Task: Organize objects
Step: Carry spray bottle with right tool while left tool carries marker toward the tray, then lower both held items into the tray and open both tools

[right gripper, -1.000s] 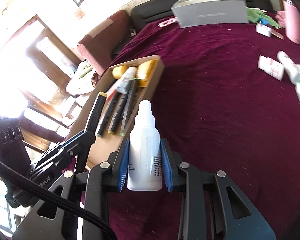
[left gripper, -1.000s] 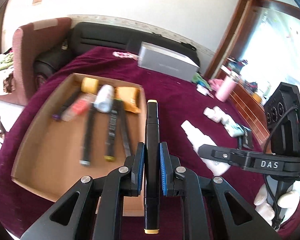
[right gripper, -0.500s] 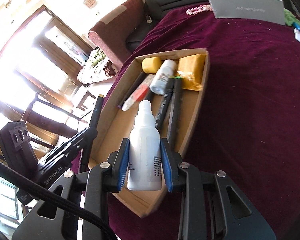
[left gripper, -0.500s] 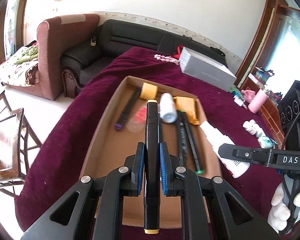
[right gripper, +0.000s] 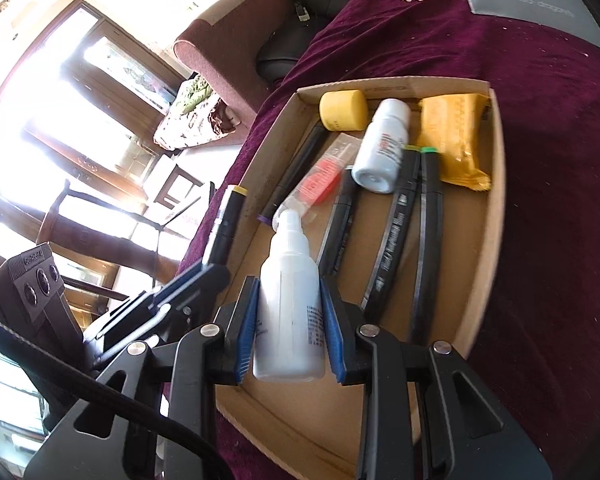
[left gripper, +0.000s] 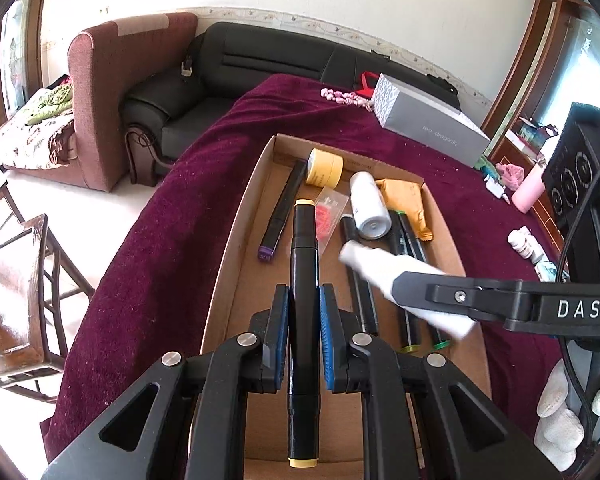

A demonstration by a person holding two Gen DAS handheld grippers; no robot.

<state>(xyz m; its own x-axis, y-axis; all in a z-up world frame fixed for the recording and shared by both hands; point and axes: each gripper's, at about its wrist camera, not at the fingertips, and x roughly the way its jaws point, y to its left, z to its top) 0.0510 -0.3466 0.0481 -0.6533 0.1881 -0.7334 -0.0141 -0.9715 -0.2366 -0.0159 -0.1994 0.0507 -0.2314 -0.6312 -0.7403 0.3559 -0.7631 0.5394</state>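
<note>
Maroon cloth (left gripper: pixel 172 240), cardboard tray (left gripper: pixel 236 240), markers (right gripper: pixel 396 236)

Worktop (left gripper: pixel 204 184) covered in maroon velvet-like cloth, speckled with light crumbs. Shallow cardboard tray (left gripper: pixel 236 240) lying flat on it, near the left edge, long side running away from the cameras. Grey rectangular box (left gripper: pixel 428 128) at the far end, printed lettering on the side, well apart from the tray. String of pink beads (left gripper: pixel 342 96) just beside the box's left end. On the right side: pink tumbler (left gripper: pixel 530 194) upright, small white bottles (left gripper: pixel 524 242) clustered nearer. More small clutter past the box, too blurred to identify.
</note>
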